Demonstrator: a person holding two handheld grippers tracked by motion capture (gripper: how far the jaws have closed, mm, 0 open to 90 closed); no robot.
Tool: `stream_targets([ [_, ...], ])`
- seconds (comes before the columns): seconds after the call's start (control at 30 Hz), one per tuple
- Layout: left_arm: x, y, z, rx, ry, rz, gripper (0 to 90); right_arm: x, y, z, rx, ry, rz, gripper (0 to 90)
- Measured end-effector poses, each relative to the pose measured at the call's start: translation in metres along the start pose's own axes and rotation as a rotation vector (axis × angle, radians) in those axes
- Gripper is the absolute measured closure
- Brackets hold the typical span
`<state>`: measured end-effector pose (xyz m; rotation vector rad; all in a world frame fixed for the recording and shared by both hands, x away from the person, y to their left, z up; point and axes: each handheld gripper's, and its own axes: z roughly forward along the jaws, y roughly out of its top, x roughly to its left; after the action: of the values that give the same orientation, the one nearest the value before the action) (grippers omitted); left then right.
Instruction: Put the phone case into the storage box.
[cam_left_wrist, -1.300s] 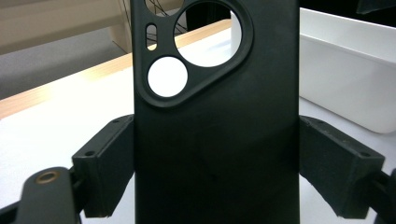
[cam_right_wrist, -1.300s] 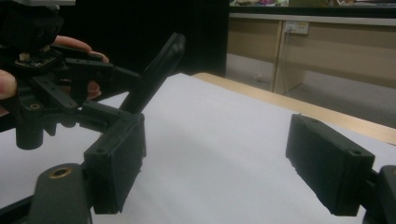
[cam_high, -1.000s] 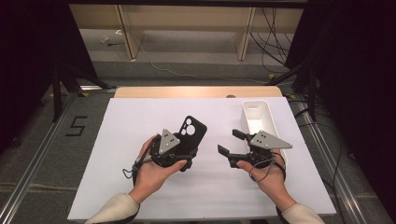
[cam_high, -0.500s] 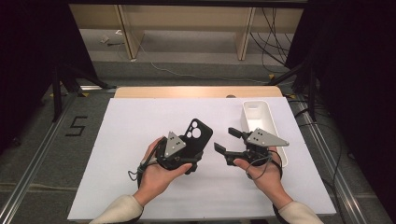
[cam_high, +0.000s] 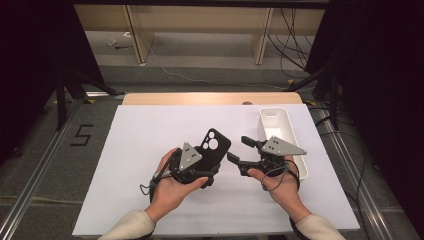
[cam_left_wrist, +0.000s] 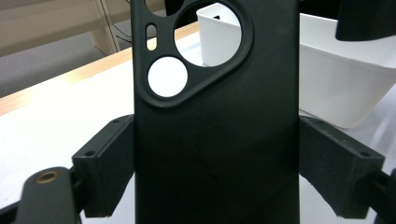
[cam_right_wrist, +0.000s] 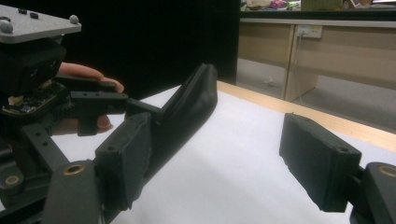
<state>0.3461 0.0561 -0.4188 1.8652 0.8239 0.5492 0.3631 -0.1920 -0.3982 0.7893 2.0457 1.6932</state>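
Phone case held in my left claw, right claw near its edge

Phone case, black and soft, is clamped in my left claw; the two jaws press on its long sides, as the left gripper view shows, with the camera cut-outs at the far end of the case. I hold it lifted and tilted above the white worktop, its far end pointing away from me. The white tray stands on the worktop to the right of the case, well apart from it, and through the big round cut-out I see its wall.

My right claw is just to the right of the case and points toward it. Its jaws have just been closing a little, but a clear gap is between them and they press on nothing. In the right gripper view the edge of the case lies just beside the left jaw; I cannot tell if they touch. The worktop shows in the gap.
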Motion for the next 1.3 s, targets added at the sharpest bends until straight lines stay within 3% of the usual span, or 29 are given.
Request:
stream_targets([
  [0.67, -0.0052, -0.0020, 0.0030, -0.017, 0.005, 0.004, 15.9, 0.0017, 0.0003, 0.0047, 0.002, 0.014, 0.007, 30.5],
  [1.1, -0.0092, -0.0018, 0.0045, -0.025, -0.002, 0.007, 15.9, 0.0009, 0.0023, 0.0066, -0.008, 0.061, 0.041, 54.5],
  [1.3, -0.0092, -0.0012, 0.0040, -0.034, 0.000, 0.009, 15.9, -0.0004, 0.0014, 0.0079, -0.012, 0.079, 0.068, 61.3],
])
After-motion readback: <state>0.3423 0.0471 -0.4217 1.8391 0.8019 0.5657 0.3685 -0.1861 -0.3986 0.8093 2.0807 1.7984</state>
